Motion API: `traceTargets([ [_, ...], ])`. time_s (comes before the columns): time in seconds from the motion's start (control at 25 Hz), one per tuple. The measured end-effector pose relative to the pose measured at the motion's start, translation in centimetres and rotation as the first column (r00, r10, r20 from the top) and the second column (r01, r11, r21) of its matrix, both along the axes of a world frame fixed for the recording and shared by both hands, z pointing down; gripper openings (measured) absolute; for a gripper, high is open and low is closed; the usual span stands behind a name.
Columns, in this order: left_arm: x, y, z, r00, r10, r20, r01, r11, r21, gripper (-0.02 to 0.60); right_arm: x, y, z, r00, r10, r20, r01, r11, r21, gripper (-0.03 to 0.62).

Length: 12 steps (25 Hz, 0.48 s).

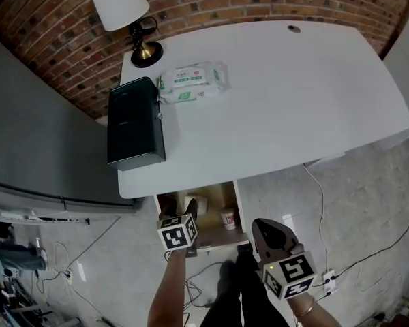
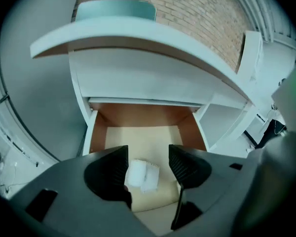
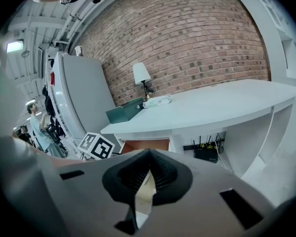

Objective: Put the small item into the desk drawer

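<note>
The desk drawer (image 1: 240, 213) stands pulled out under the white desk (image 1: 279, 94); its brown walls (image 2: 98, 132) and pale bottom show in the left gripper view. A small white folded item (image 2: 142, 175) lies on the drawer bottom, free of both pads. My left gripper (image 2: 147, 154) hangs open just above it, jaws either side. From the head view, the left gripper (image 1: 191, 208) is over the drawer's left part. My right gripper (image 1: 262, 229) is at the drawer's right front corner, shut with nothing in it (image 3: 148, 154).
A small cup with red print (image 1: 228, 219) stands in the drawer's right part. On the desk are a lamp (image 1: 123, 9), a pack of wipes (image 1: 193, 80) and a dark green box (image 1: 134, 122). Cables and a power strip (image 1: 327, 278) lie on the floor.
</note>
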State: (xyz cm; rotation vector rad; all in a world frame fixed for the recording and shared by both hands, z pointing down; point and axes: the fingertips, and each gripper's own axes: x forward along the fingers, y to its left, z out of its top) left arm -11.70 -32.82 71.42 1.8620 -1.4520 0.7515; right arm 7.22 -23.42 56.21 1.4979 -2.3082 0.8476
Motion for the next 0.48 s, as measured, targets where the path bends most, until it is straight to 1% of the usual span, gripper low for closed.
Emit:
traceTargets([
  [0.12, -0.8, 1.1, -3.9, 1.000, 0.004, -0.006, -0.003, 0.998, 0.070, 0.253, -0.6, 0.3, -2.1, 1.000, 0.005, -0.006, -0.005, 1.000, 0.020, 0.008],
  [0.2, -1.3, 1.9, -6.7, 1.000, 0.001, -0.008, 0.000, 0.992, 0.123, 0.223, -0.6, 0.5, -3.5, 1.000, 0.023, -0.005, -0.022, 0.998, 0.054, 0.009],
  [0.28, -1.7, 3.1, -9.5, 1.000, 0.006, -0.009, -0.004, 0.985, 0.170, 0.204, -0.6, 1.1, -4.9, 0.999, 0.041, 0.004, -0.041, 0.995, 0.089, 0.009],
  [0.48, -2.6, 6.0, -16.3, 0.999, 0.020, -0.032, -0.010, 0.962, 0.273, 0.171, -0.9, 3.1, -8.5, 0.998, 0.059, -0.005, -0.058, 0.989, 0.136, 0.009],
])
